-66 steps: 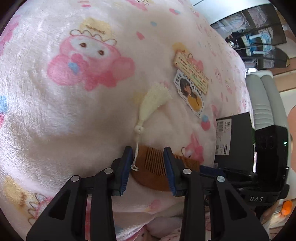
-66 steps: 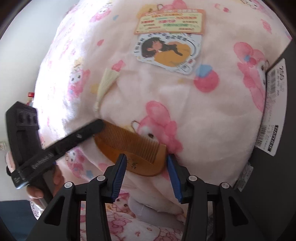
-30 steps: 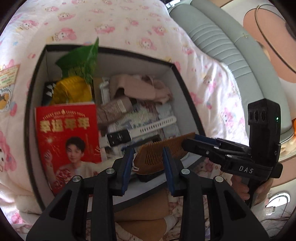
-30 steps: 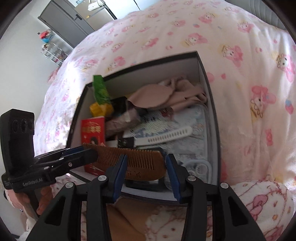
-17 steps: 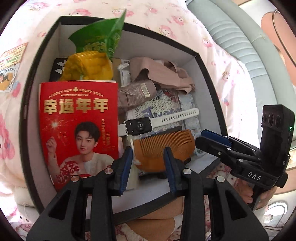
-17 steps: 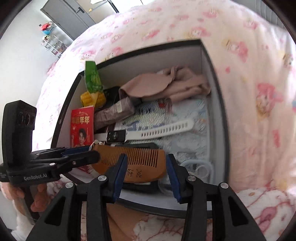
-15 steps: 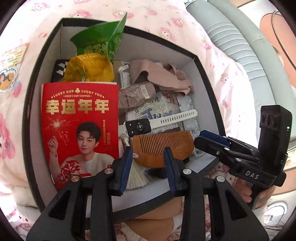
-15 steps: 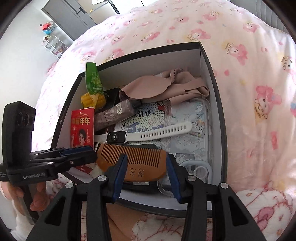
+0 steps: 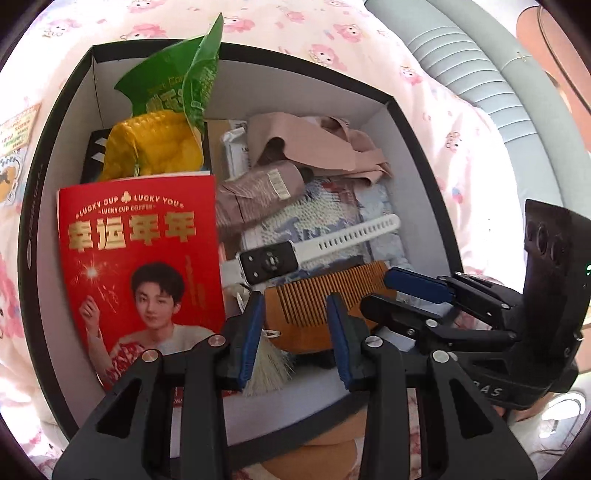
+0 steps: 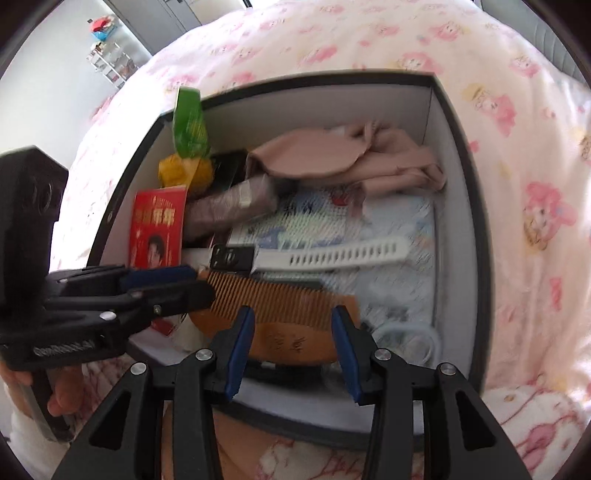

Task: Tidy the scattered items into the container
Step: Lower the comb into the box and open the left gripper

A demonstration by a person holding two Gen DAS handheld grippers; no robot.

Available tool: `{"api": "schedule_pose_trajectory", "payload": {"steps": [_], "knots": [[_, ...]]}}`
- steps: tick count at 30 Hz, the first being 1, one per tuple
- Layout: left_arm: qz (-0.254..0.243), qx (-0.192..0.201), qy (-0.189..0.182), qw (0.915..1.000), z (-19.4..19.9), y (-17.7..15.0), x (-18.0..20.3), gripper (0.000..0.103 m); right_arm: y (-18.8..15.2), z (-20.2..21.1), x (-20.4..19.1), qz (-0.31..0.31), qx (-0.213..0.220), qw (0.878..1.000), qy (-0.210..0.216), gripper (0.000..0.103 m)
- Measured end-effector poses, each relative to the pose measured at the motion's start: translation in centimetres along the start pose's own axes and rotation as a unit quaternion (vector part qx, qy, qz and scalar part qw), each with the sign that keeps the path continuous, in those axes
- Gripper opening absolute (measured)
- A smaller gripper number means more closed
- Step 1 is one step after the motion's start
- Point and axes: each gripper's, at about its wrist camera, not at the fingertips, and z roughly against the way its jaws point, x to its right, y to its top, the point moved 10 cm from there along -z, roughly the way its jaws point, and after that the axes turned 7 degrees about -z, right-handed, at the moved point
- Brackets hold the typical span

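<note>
A brown wooden comb [image 9: 306, 325] [image 10: 288, 339] with a cream tassel [image 9: 266, 369] is low inside the black box [image 9: 37, 206] [image 10: 476, 221], near its front wall, just below a white-strapped watch [image 9: 269, 262]. My left gripper [image 9: 293, 299] is shut on the comb's left part, with the comb running on behind its right finger. My right gripper [image 10: 292, 312] is shut on the comb's right part. Each wrist view also shows the other gripper at the comb's far end: the right gripper [image 9: 376, 290] and the left gripper [image 10: 203, 284].
The box also holds a red booklet [image 9: 140, 258], a yellow-and-green corn packet [image 9: 159, 147], beige cloth [image 9: 314, 144] and a brownish pouch [image 9: 255, 192]. It sits on a pink cartoon blanket [image 9: 332, 22]. A grey padded headboard [image 9: 480, 74] stands behind. A hand [image 10: 59, 398] holds the left gripper.
Both grippers carried the comb from the blanket to above the box, then lowered it inside. Over the last half second the comb sank a little further and its tassel reached the box floor.
</note>
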Motion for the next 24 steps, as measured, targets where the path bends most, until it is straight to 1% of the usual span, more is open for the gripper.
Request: {"api": "schedule_pose_trajectory", "payload": {"steps": [2,4,5,7,10,15,19,21,24], "knots": [[0.002,0.002,-0.01,0.9999,0.3,-0.2,0.1,0.034,-0.2,0.3,-0.2,0.0,-0.002,1.0,0.002,0.039],[0.0,0.009,-0.004,0.9999,0.7,-0.2,0.0,0.034,-0.2,0.8,-0.2,-0.01,0.003,1.0,0.013,0.039],[0.001,0.013,0.0,0.9999,0.7,-0.2,0.0,0.034,0.0,1.1,-0.1,-0.012,0.008,1.0,0.011,0.039],[0.004,0.022,0.001,0.9998,1.1,-0.1,-0.1,0.034,0.5,1.7,0.2,-0.012,0.025,1.0,-0.006,0.039],[-0.007,0.045,-0.001,0.9989,2.1,0.1,0.4,0.035,1.0,2.6,-0.1,-0.006,0.043,0.999,-0.023,0.039],[-0.024,0.086,-0.02,0.9958,4.2,0.6,1.6,0.039,1.8,4.2,-1.9,0.014,0.071,0.997,-0.035,0.04],[-0.018,0.108,-0.006,0.994,6.4,0.4,1.0,0.04,2.3,5.3,-4.0,0.036,0.09,0.994,-0.043,0.04],[-0.014,0.122,0.007,0.9924,7.7,0.3,0.3,0.039,2.6,5.5,-5.6,0.047,0.093,0.994,-0.035,0.04],[-0.002,0.137,0.026,0.9902,10.9,0.0,-1.6,0.039,3.0,5.5,-8.8,0.071,0.096,0.993,-0.015,0.04]]}}
